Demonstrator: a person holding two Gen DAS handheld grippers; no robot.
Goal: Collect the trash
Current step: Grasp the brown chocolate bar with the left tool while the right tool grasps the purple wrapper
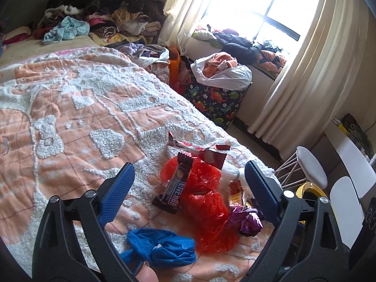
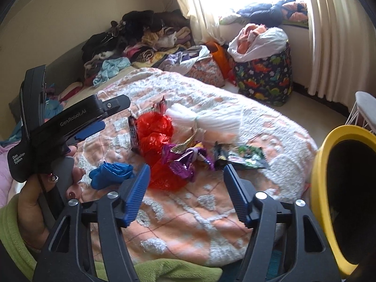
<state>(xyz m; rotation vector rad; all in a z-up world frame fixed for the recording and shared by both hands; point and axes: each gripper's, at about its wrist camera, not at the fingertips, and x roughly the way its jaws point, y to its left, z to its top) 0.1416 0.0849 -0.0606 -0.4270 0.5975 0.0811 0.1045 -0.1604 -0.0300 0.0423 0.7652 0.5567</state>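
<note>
Left gripper (image 1: 189,176) and right gripper (image 2: 186,176): both wide, empty, above the bed (image 1: 70,117).
Uncollected: red bag (image 2: 154,127), blue bag (image 2: 111,174), purple wrapper (image 2: 182,162), candy bar (image 1: 175,185); yellow bin (image 2: 322,164) alongside, apparently nothing collected.

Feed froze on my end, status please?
Left hand-held gripper open above candy bar. Right hand-held gripper open, empty. Wrappers and bags on blanket. Yellow bin at right.

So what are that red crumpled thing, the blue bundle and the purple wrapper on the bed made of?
Red bag: thin plastic film, apparently; translucent, glossy, sharply crinkled. Blue bundle: probably plastic film too, though duller and softer-folded, so a glove is possible. Purple wrapper: metallised foil-like plastic, shiny with bright creases.
</note>
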